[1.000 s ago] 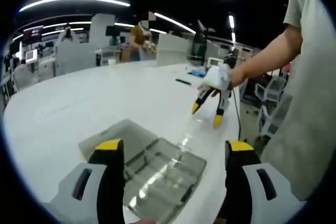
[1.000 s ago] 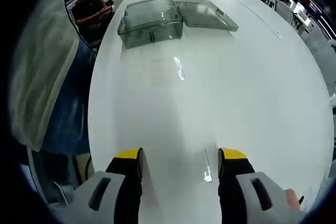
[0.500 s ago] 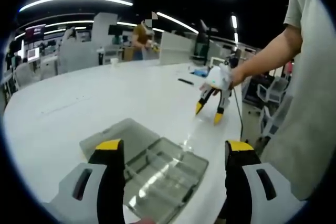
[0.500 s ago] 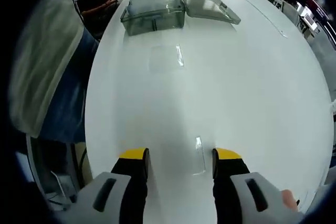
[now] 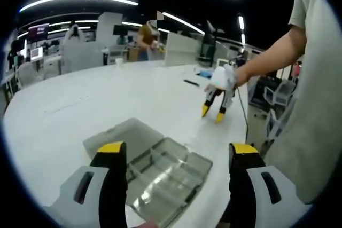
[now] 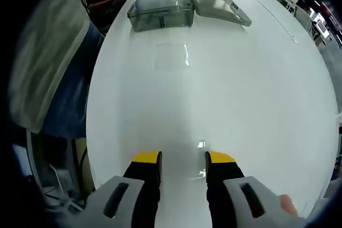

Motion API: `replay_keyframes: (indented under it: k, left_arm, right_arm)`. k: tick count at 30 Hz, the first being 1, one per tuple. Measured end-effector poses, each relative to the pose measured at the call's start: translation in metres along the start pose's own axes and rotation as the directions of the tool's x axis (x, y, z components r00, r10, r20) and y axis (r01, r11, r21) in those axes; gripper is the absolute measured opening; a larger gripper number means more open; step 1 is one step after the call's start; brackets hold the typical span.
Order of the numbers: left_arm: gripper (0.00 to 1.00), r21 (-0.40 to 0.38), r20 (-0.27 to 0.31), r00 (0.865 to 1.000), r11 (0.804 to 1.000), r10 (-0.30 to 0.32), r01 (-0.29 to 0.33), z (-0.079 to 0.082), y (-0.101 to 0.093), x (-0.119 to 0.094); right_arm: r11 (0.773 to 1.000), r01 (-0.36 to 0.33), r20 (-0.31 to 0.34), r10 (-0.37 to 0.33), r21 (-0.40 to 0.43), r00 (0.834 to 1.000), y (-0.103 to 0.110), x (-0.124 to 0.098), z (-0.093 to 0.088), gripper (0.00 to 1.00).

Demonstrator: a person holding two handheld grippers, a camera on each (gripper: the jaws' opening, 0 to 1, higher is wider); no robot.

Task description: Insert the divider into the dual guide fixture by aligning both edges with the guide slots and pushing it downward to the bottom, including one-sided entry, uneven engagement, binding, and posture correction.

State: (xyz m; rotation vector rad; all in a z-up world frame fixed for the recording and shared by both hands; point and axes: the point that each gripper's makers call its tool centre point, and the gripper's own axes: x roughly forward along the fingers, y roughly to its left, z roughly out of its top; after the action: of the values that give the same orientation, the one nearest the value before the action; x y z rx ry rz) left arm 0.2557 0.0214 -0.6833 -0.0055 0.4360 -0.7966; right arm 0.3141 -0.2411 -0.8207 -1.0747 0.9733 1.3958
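Observation:
The clear plastic guide fixture [image 5: 160, 172], a compartment box with its lid [image 5: 120, 137] folded open beside it, lies on the white table between the jaws of my left gripper [image 5: 179, 156], which is open above it. In the right gripper view the same fixture [image 6: 160, 8] and its lid [image 6: 220, 8] sit at the far end. A clear divider [image 6: 201, 159] lies flat on the table between the narrowed jaws of my right gripper [image 6: 183, 159]. Another clear sheet [image 6: 172, 56] lies nearer the fixture. A person's hand holds the right gripper [image 5: 212, 112] low over the table.
The white table [image 6: 256, 94] has its rounded edge close on the left, where the person's grey shirt and jeans [image 6: 59, 78] stand. Small items [image 5: 188, 83] lie far across the table. Chairs [image 5: 278, 97] stand beyond the edge.
The right gripper's jaws have drawn closer together around the near divider. The right gripper has shifted slightly away from the fixture. The left gripper stays open over the fixture.

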Motion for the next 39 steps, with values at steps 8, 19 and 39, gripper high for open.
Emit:
replay_keyframes:
  k: [8, 19, 39]
  left_arm:
    - [0.78, 0.010, -0.005, 1.000, 1.000, -0.013, 0.013, -0.005, -0.007, -0.004]
    - [0.78, 0.011, -0.013, 1.000, 1.000, -0.012, 0.012, -0.009, -0.009, -0.007]
    - [0.78, 0.014, -0.018, 1.000, 1.000, -0.007, 0.007, -0.012, -0.008, -0.013]
  right_arm:
    - [1.000, -0.001, -0.014, 0.001, -0.015, 1.000, 0.000, 0.000, 0.001, 0.28]
    - [1.000, 0.001, -0.010, -0.001, 0.017, 1.000, 0.000, 0.001, 0.004, 0.27]
    - [0.999, 0.026, -0.003, -0.026, 0.026, 1.000, -0.001, -0.003, 0.015, 0.27]
